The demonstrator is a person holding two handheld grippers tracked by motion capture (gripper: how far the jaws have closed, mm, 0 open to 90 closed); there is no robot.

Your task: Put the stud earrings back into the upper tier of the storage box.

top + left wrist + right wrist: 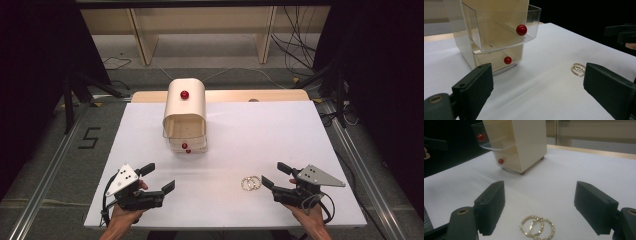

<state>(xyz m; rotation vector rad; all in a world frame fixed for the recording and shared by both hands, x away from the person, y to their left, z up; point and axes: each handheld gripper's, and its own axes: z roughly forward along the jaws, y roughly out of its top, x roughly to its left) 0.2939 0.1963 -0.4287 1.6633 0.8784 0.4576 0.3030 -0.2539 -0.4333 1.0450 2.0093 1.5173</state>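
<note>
Resting on a white rectangular surface [280, 135], two hand-held black tongs sit at the near edge, one in each of a person's hands. The left tongs [159, 178] are near the left front corner, their jaws spread wide apart and holding nothing. The right tongs [276, 174] are near the right front, jaws likewise spread wide and empty.

A pair of thin gold hoop earrings [251, 183] lies flat on the surface just beside the tips of the right tongs, toward the middle. The two hoops overlap each other. In the right gripper view the hoops [538, 227] lie between and just ahead of the two open jaws, not touched by either. In the left gripper view they [578, 69] lie close to the inner edge of the right-hand jaw, farther out on the surface.

Well apart from both tongs, toward the far middle of the surface, stands a small cream-coloured drawer cabinet with a rounded top [185, 107]. A round red knob [184, 94] sits on its top. Its upper drawer, clear plastic with a red ball knob [521, 29], is pulled out toward the person and looks empty. The lower drawer with its own red knob [507, 60] is pushed in.
</note>
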